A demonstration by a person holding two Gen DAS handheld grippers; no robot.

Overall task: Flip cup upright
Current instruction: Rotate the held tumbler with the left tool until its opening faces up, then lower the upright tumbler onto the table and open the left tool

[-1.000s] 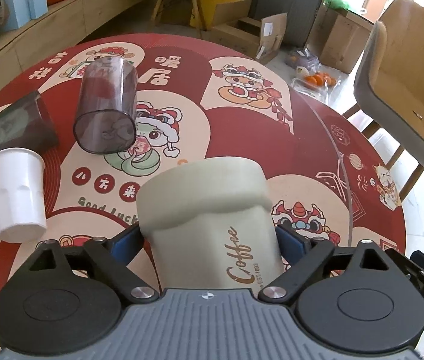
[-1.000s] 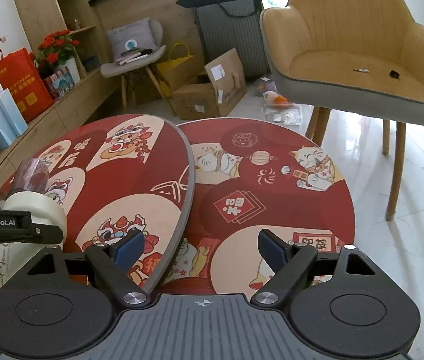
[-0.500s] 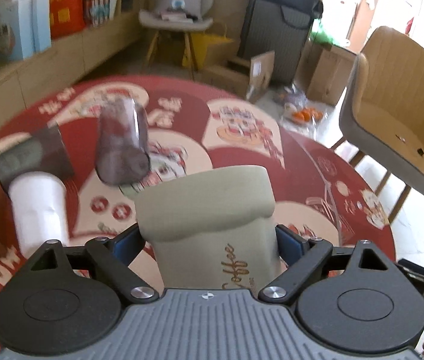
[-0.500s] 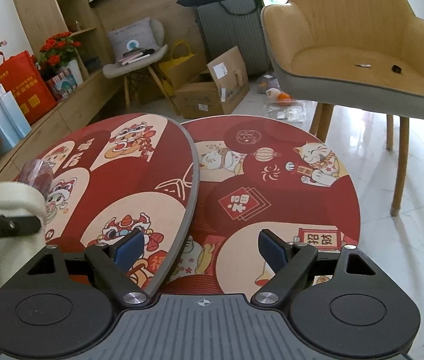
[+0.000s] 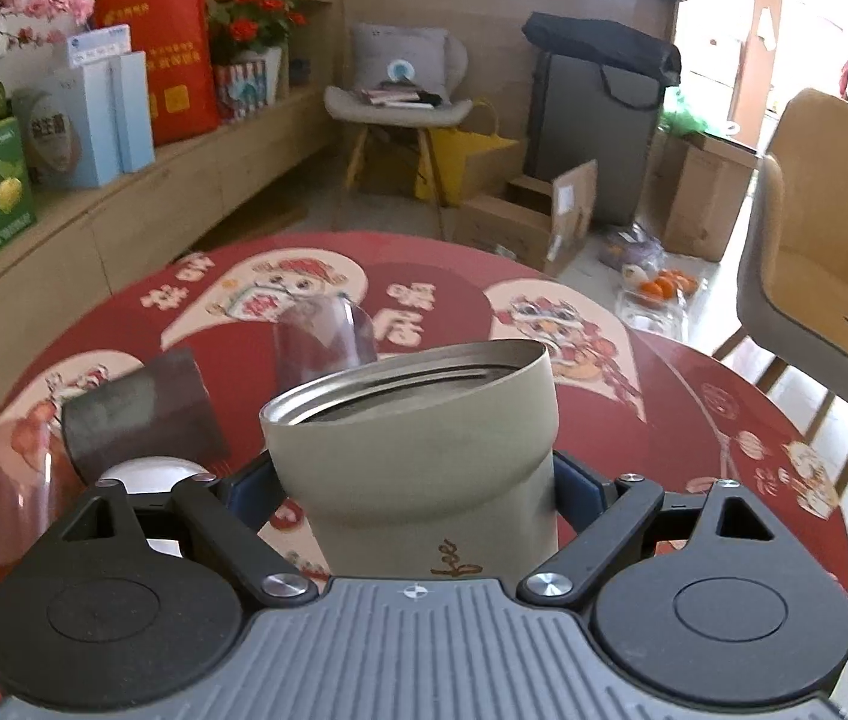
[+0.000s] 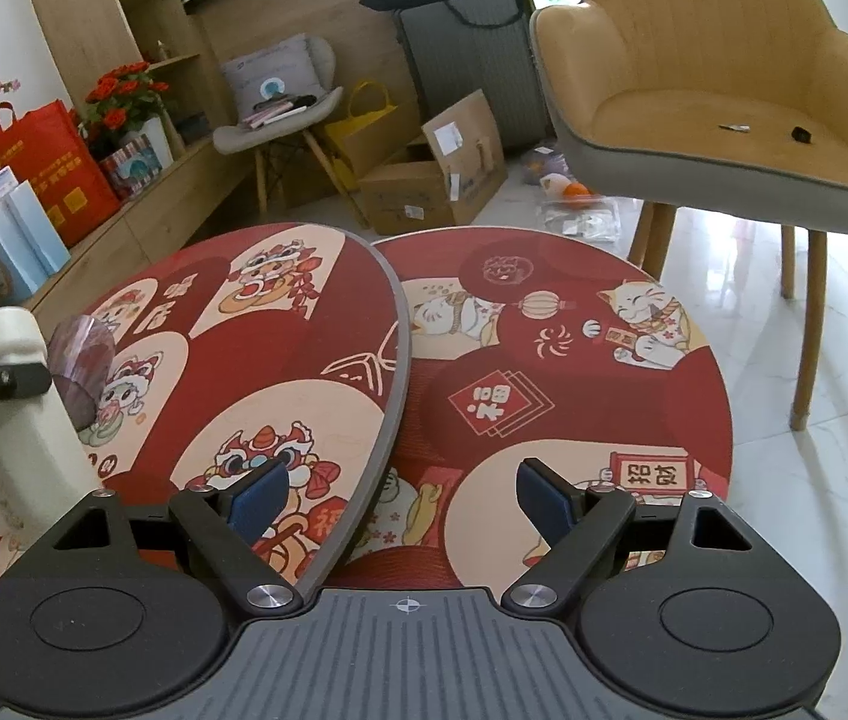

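My left gripper is shut on a sage-green coffee cup and holds it above the red round table. The cup's open steel-lined mouth points up and slightly away from me. The same cup shows at the left edge of the right wrist view, nearly upright in the left gripper. My right gripper is open and empty, hovering over the seam between the two red tables.
A clear purple cup lies on its side behind the green cup, a dark cup lies to its left, and a white cup sits below that. A clear glass is at far left. A tan chair stands at right.
My left gripper has tilted the green cup from mouth-down to mouth-up; its rim and inside now show. The right gripper has barely moved.
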